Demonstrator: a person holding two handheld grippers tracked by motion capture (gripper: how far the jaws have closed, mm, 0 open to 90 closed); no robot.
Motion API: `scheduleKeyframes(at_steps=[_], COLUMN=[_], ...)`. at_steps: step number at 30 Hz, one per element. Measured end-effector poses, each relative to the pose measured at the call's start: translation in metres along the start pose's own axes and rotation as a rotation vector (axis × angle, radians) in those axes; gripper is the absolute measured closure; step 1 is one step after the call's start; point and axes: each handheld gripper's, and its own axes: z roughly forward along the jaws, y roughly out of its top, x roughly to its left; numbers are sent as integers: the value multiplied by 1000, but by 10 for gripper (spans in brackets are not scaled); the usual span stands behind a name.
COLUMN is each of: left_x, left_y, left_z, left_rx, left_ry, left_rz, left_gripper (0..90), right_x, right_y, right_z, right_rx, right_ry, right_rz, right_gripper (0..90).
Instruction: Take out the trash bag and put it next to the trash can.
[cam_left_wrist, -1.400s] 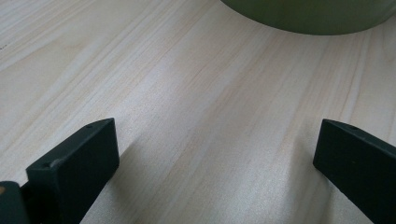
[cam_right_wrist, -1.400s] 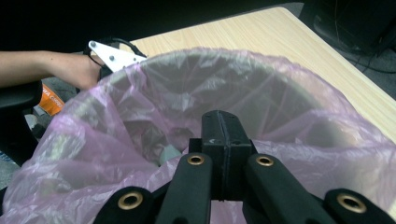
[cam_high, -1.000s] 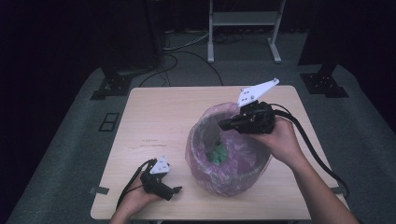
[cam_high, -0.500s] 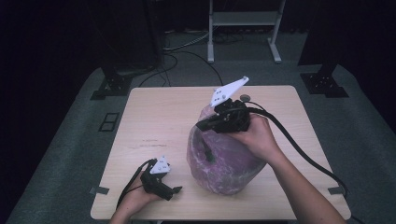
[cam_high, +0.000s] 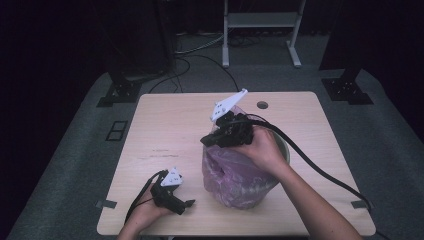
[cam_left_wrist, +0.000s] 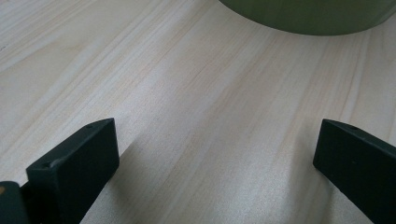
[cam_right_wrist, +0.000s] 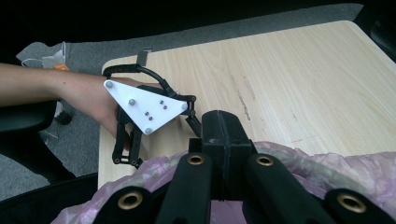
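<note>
Right gripper (cam_high: 210, 140), jaws closed, draws thin pink plastic bag (cam_high: 235, 175) leftward over green bin (cam_left_wrist: 308, 16); left gripper (cam_high: 189, 203) idle near-left, jaws wide, empty. Next: tuck film over rim.

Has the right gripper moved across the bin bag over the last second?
Yes. The right gripper, shut, has shifted left over the pink bag, away from the table's right edge, toward the bag's left rim in the high view.

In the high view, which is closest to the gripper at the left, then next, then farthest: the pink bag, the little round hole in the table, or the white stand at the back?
From the left gripper:
1. Pink bag, just to its right on the table.
2. Round hole, near the table's far edge.
3. White stand, on the floor beyond the table.
</note>
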Motion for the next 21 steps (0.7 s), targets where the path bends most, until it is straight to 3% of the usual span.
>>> scheduleKeyframes(at_steps=[2, 6, 12, 15, 19, 21], left_x=[0, 0, 0, 1, 4, 5], left_y=[0, 0, 1, 2, 3, 3], left_z=[0, 0, 0, 0, -3, -5], left_rx=[0, 0, 10, 17, 21, 26], left_ry=[0, -1, 1, 4, 0, -12], left_rz=[0, -1, -8, -23, -57, -66], left_gripper=[0, 0, 0, 0, 0, 0], right_x=[0, 1, 8, 9, 3, 0], right_y=[0, 0, -3, -6, -14, -21], right_z=[-2, -14, -36, -47, -61, -71], right_rx=[-5, -19, -21, -52, -53, -91], right_ry=[0, -31, -100, -116, -149, -156], right_rz=[3, 0, -19, -8, 26, 47], right_gripper=[898, 727, 595, 531, 441, 420])
